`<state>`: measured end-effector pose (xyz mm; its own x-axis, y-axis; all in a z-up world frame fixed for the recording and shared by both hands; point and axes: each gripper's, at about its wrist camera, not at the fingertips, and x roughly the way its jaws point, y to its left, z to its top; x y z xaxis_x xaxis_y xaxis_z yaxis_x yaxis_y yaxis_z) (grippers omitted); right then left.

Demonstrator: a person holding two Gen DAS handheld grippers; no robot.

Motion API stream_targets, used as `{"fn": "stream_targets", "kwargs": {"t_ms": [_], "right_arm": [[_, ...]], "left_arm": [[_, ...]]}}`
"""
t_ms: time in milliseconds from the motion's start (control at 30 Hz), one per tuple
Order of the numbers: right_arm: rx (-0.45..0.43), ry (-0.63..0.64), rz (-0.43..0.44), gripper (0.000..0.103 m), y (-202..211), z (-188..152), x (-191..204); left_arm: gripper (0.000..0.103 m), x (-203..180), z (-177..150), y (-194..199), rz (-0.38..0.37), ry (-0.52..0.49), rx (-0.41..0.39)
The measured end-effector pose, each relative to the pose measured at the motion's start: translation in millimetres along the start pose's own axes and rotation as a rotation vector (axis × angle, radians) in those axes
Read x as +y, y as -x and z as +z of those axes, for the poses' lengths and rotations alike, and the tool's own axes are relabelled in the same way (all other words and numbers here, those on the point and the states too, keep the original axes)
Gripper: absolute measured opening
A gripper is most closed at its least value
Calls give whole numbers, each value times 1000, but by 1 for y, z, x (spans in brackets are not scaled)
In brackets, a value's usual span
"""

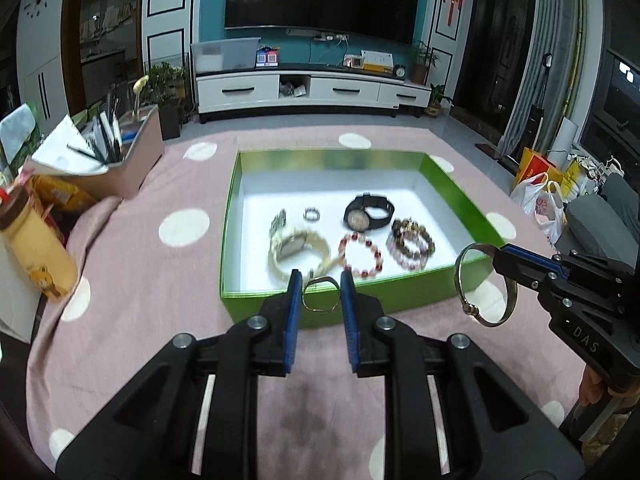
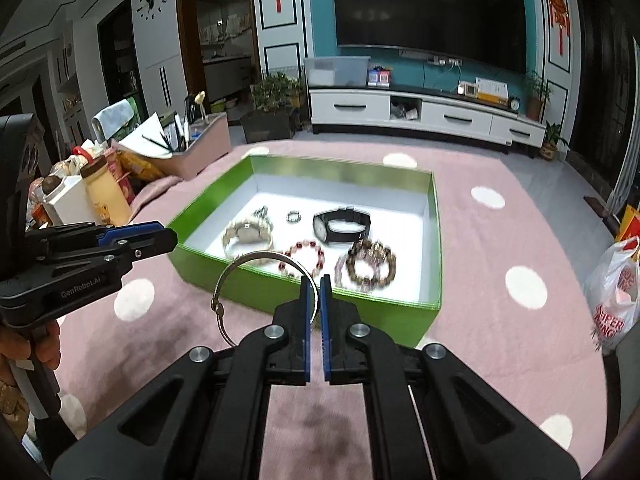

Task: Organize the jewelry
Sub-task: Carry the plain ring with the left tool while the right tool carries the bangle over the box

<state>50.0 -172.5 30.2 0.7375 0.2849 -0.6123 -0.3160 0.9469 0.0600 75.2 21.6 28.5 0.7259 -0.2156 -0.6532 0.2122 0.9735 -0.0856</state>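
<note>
Left claw (image 1: 320, 280) clamped on small bangle (image 1: 320, 300), right claw (image 2: 316, 280) clamped on large bangle (image 2: 240, 292), both held above the pink counter (image 1: 160, 300) just short of green box (image 1: 280, 312) near wall, watches and bead bracelets inside, box's far half bare

The green box's (image 1: 280, 312) far half lies bare; jewelry crowds its near half, and clutter (image 1: 60, 184) lines the table's left edge.
</note>
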Motion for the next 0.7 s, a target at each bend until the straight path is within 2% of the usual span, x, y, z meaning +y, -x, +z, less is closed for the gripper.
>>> {"fn": "stream_targets", "kwargs": {"t_ms": [167, 400, 700], "right_arm": [[-26, 0, -12, 4, -6, 21, -6], [-14, -7, -15, 4, -28, 44, -12], [64, -2, -41, 4, -73, 49, -18]], "left_arm": [[19, -4, 22, -7, 5, -7, -14], [19, 0, 51, -31, 13, 18, -2], [19, -4, 61, -74, 27, 8, 57]]}}
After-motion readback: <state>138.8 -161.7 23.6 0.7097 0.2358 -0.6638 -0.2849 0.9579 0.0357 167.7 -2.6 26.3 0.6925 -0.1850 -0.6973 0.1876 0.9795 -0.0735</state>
